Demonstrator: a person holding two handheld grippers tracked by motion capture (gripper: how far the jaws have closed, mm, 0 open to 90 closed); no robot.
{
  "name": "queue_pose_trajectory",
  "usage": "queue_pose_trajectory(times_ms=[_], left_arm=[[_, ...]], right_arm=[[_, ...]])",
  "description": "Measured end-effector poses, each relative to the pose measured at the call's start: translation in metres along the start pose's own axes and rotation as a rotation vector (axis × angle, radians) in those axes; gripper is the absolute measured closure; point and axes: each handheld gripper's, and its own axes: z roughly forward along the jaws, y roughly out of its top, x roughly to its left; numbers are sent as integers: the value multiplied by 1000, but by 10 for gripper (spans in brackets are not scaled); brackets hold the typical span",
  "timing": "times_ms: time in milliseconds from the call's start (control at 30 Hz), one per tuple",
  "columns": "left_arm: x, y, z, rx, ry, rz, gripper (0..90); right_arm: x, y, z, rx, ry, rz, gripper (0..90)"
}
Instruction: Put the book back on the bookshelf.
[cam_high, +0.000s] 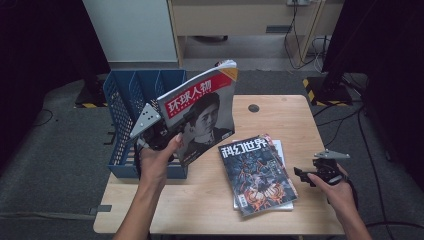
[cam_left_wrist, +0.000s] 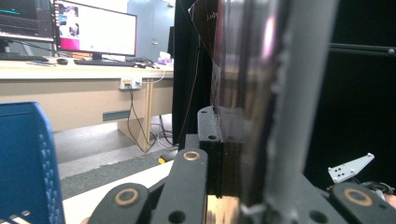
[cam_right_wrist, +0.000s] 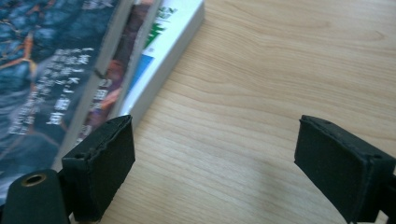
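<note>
At the lower right of the high view, the right gripper (cam_high: 303, 175) rested low over the wooden surface (cam_high: 210, 200), its fingers (cam_right_wrist: 100, 163) spread wide with nothing between them. Its own view showed bare wood in the gap and the edge of the stack of magazines (cam_high: 260, 175) just past the fingertip at frame left, so the stack lay to that side of the fingers, near but apart from them.

Left of centre in the high view, the left gripper (cam_high: 162, 137) held the raised magazine (cam_high: 202, 112) by its lower left edge, fingers pinched on it; the left gripper view showed the magazine's edge (cam_left_wrist: 243, 116) clamped upright between the black jaws. The magazine stood nearly vertical, its long axis running up and slightly right, cover facing the camera.

Just behind and to the frame left of it stood the blue file rack (cam_high: 135, 100), its slots open toward the top and running front to back. I judged the coming move to hinge on this: the held magazine sat immediately right of the rack, and its lower edge would need turning in line with a slot before lowering. The left hand was clearly the nearer one to the rack.
</note>
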Motion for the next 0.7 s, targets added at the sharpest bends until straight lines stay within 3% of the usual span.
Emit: queue_pose_trajectory(times_ms=[233,700], left_arm=[[5,3,-9,-2,15,5,867],[16,6,-31,-17,58,-3,866]], right_arm=[[-7,-3,0,7,-20,30,126],[-13,-7,1,33,-34,43,130]])
